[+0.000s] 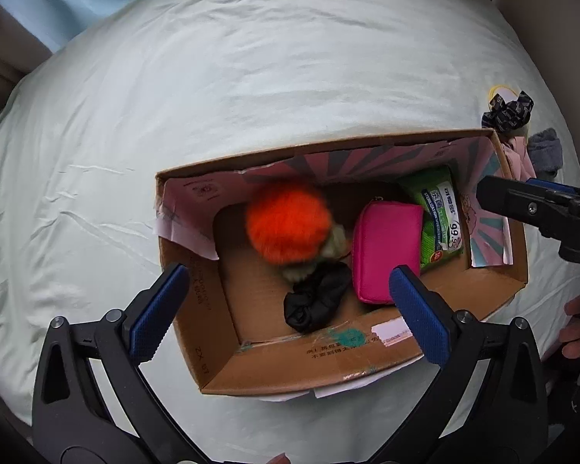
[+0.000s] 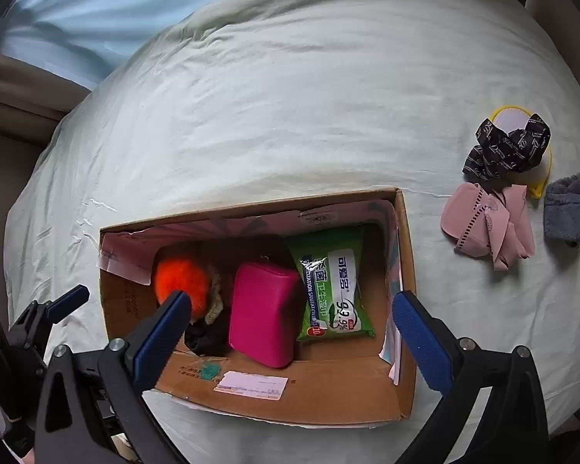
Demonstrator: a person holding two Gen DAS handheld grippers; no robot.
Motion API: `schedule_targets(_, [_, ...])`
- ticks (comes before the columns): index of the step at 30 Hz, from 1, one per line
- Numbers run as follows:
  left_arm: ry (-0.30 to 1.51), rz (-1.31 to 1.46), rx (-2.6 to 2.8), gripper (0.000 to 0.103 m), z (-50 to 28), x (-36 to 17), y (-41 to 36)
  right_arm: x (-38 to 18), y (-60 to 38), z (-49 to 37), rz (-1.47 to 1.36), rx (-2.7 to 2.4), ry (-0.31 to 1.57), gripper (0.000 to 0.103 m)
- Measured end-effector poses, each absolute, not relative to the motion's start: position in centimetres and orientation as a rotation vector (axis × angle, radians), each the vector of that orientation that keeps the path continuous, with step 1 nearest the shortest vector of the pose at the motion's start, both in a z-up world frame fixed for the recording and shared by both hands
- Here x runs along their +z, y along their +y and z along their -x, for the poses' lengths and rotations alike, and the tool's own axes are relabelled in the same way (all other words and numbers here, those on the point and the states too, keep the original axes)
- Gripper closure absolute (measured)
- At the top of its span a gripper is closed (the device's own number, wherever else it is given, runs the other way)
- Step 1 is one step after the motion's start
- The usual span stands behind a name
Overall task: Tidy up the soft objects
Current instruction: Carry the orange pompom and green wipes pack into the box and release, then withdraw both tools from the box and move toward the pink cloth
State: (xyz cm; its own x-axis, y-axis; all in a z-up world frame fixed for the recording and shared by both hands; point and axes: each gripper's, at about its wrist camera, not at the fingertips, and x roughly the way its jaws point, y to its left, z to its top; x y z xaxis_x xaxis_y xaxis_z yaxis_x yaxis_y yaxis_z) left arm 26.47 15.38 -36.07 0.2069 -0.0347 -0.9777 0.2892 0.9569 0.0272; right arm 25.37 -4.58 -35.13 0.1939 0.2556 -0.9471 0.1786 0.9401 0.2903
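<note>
Both grippers' jaws wide apart, empty, above box [image 2: 404, 255]; orange pompom [image 1: 288, 228] inside, below left gripper [image 1: 290, 301].

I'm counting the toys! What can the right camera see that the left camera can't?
Only the right view shows the pink cloth whole, and the grey fuzzy piece fully. Only the left view shows a person's fingers beside the cardboard box. Both show the box holding the orange pompom, pink pouch and wipes pack.
</note>
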Motion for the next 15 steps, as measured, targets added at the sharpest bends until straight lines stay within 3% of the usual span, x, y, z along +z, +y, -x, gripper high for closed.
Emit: schedule_targets(15, [1.277,-0.168,-0.192,0.000,-23.6,-31.4,17.2,-31.9,-4.2,-23.1,-0.345,0.076,1.334,0.000])
